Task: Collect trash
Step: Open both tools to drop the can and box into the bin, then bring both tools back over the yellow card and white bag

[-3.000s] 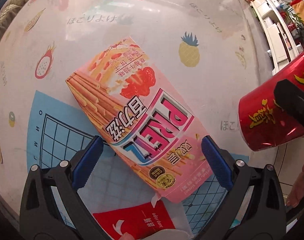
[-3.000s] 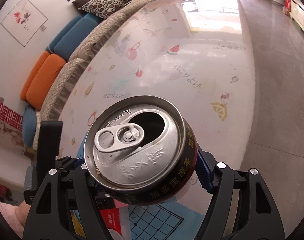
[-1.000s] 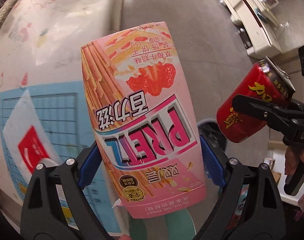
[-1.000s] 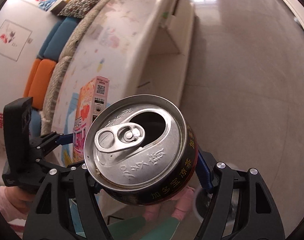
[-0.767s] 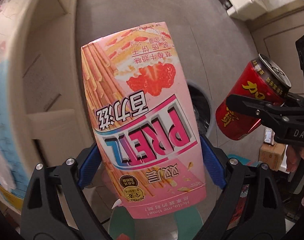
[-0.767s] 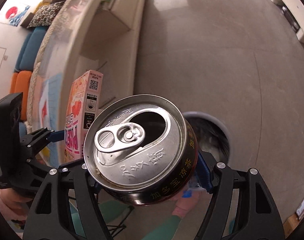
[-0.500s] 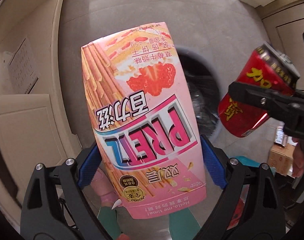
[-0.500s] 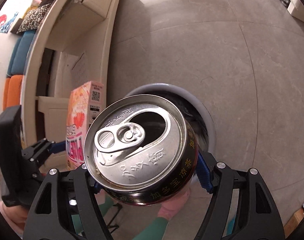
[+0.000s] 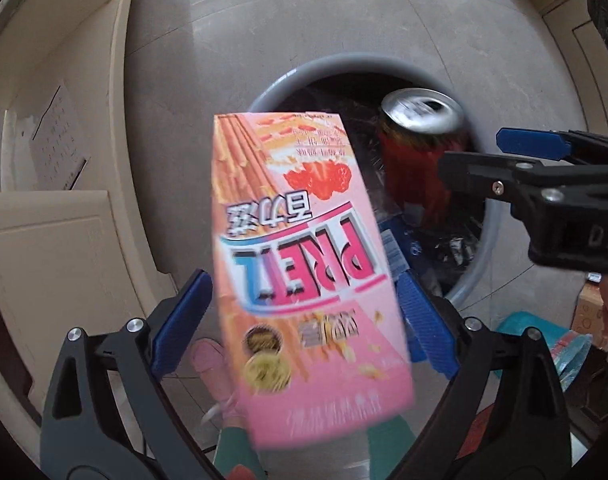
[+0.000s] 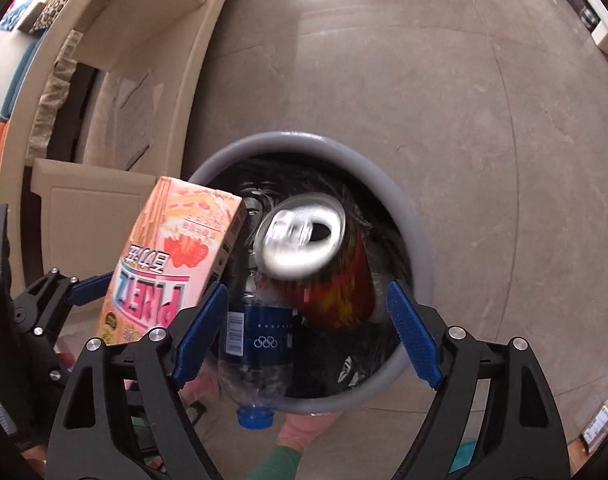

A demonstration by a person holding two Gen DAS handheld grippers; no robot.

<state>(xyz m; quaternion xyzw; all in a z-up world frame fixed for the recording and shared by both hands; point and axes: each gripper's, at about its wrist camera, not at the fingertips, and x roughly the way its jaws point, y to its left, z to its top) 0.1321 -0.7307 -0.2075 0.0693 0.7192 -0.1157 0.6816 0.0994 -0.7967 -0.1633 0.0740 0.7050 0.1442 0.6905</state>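
Observation:
A grey round trash bin (image 9: pixel 479 256) (image 10: pixel 411 240) with a dark liner stands on the floor below both grippers. My left gripper (image 9: pixel 304 320) is open; the pink Pretz box (image 9: pixel 300 248) (image 10: pixel 172 256) is blurred and loose between its blue pads, at the bin's left rim. My right gripper (image 10: pixel 307 328) is open; the red can (image 10: pixel 323 268) (image 9: pixel 419 152) is blurred and falling free into the bin. The right gripper also shows in the left wrist view (image 9: pixel 515 160).
A clear plastic bottle with a blue label (image 10: pixel 256 344) lies in the bin. A cream table base (image 9: pixel 44 240) stands to the left. Grey tiled floor (image 10: pixel 463 100) surrounds the bin. A person's pink slippers (image 9: pixel 208 360) are below.
Both grippers have opened over the bin. The can has left the right gripper and drops into the bin. The Pretz box has slipped loose from the left gripper's pads.

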